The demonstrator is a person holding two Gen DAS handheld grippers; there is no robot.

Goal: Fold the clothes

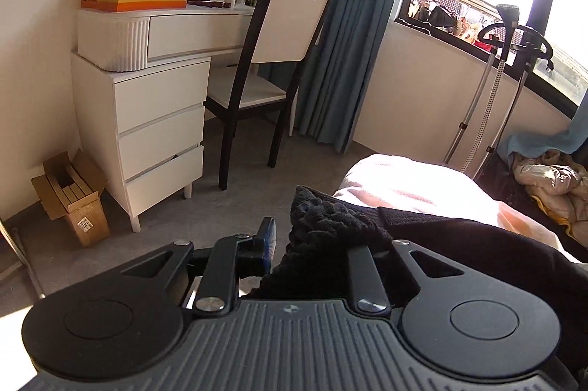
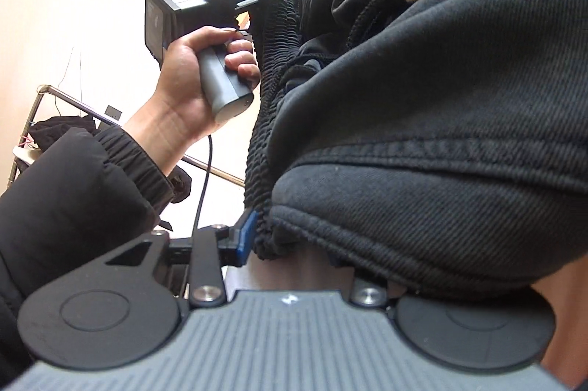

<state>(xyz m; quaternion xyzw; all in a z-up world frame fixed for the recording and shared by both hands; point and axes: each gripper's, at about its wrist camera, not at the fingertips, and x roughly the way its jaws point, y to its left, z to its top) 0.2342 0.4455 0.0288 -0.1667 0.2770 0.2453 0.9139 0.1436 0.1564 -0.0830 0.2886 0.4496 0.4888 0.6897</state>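
A black garment with a ribbed elastic band [image 1: 330,225] [image 2: 422,97] hangs between my two grippers. My left gripper [image 1: 312,244] is shut on the band's edge; only its blue left pad [image 1: 267,240] shows, the right finger is buried in cloth. My right gripper [image 2: 290,236] is shut on the band's other end, its blue left pad [image 2: 245,236] against the ribbing, its right finger hidden under the fabric. In the right wrist view the person's hand holds the left gripper [image 2: 205,34] at the upper end of the stretched band [image 2: 272,97].
A bed with a pink cover [image 1: 422,185] lies below the garment. A white dresser [image 1: 147,97], a chair [image 1: 272,71], a cardboard box [image 1: 70,196], blue curtains [image 1: 349,23] and a garment steamer stand [image 1: 492,89] surround it. A pile of clothes [image 1: 551,181] lies at the right.
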